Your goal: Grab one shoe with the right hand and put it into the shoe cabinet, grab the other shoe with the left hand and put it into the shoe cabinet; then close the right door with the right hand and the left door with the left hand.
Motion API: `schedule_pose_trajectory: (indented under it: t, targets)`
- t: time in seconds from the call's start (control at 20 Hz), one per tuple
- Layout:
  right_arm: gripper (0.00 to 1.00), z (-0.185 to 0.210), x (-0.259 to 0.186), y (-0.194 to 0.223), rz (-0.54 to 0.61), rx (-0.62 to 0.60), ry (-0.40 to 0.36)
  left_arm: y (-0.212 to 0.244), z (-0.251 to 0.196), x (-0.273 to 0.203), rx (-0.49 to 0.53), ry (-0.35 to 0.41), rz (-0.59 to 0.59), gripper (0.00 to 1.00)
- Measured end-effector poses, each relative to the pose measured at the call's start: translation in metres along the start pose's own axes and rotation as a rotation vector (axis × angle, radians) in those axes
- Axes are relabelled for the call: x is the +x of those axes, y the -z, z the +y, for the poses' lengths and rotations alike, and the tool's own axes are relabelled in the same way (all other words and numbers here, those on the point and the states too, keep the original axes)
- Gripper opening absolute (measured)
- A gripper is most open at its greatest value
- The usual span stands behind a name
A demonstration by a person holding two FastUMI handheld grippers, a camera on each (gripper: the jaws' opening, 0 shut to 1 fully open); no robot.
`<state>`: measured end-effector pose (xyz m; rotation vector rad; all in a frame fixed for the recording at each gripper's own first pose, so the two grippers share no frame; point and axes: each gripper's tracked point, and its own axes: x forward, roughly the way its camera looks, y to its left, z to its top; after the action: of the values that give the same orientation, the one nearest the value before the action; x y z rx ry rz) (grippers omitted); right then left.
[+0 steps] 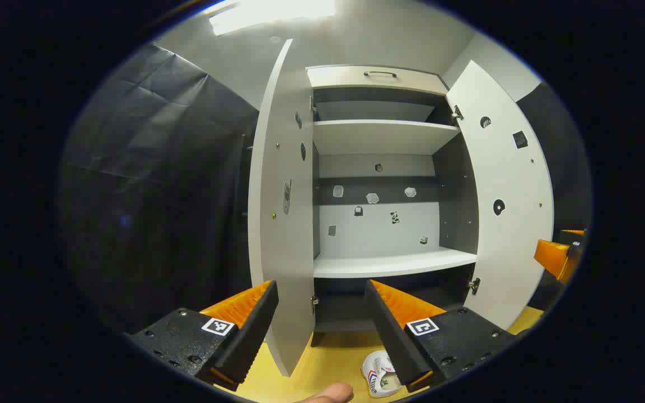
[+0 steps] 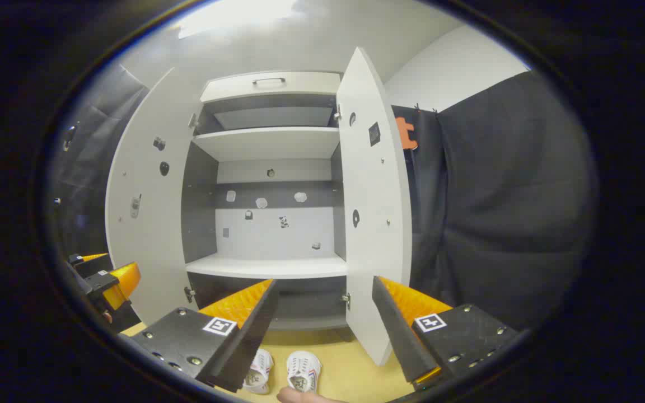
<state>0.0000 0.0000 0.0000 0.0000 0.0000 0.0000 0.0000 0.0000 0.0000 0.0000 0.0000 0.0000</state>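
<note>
The two white shoes [image 2: 283, 374] sit side by side on the yellow floor [image 2: 350, 358] before the open shoe cabinet [image 2: 269, 224]; print on their insoles is too small to read. The left gripper [image 1: 321, 313] and right gripper [image 2: 322, 310] both hold their fingers apart, gripping nothing. Both white doors stand open, small stickers dotting the cabinet's back wall. Black cloth [image 2: 496, 212] hangs at either side.

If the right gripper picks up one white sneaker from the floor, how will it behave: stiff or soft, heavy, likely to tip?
The white sneaker looks small and low, so probably light. Its upper seems cloth-like with laces, so the collar would likely give under the fingers of the open right gripper. Standing flat on the wooden floor, it should slide rather than tip if nudged.
</note>
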Motion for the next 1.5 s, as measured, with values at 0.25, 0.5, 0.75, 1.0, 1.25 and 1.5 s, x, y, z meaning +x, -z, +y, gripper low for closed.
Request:
schedule_pose_trajectory:
  t: [0.25, 0.5, 0.75, 1.0, 1.25, 1.5]
  targets:
    - [1.0, 0.002, 0.002, -0.001, 0.005, -0.007, 0.011, 0.003, -0.005, -0.001, -0.036, 0.019, 0.003, 0.96]
    - [0.96, 0.002, 0.003, 0.004, 0.011, -0.01, 0.007, 0.002, -0.005, -0.002, -0.044, 0.027, -0.001, 0.96]
    - [1.0, 0.0, 0.007, 0.013, 0.029, -0.011, -0.002, -0.002, -0.009, -0.004, -0.052, 0.046, -0.011, 0.96]
    - [1.0, 0.005, 0.008, 0.037, 0.066, -0.026, -0.022, -0.006, -0.008, -0.006, -0.051, 0.04, -0.027, 0.96]
    - [0.96, 0.017, 0.012, 0.096, 0.168, -0.051, -0.06, -0.016, -0.003, -0.007, -0.066, 0.033, -0.045, 0.96]
    - [1.0, 0.044, 0.011, 0.18, 0.297, -0.094, -0.109, -0.028, 0.008, -0.012, -0.076, 0.014, -0.074, 0.93]
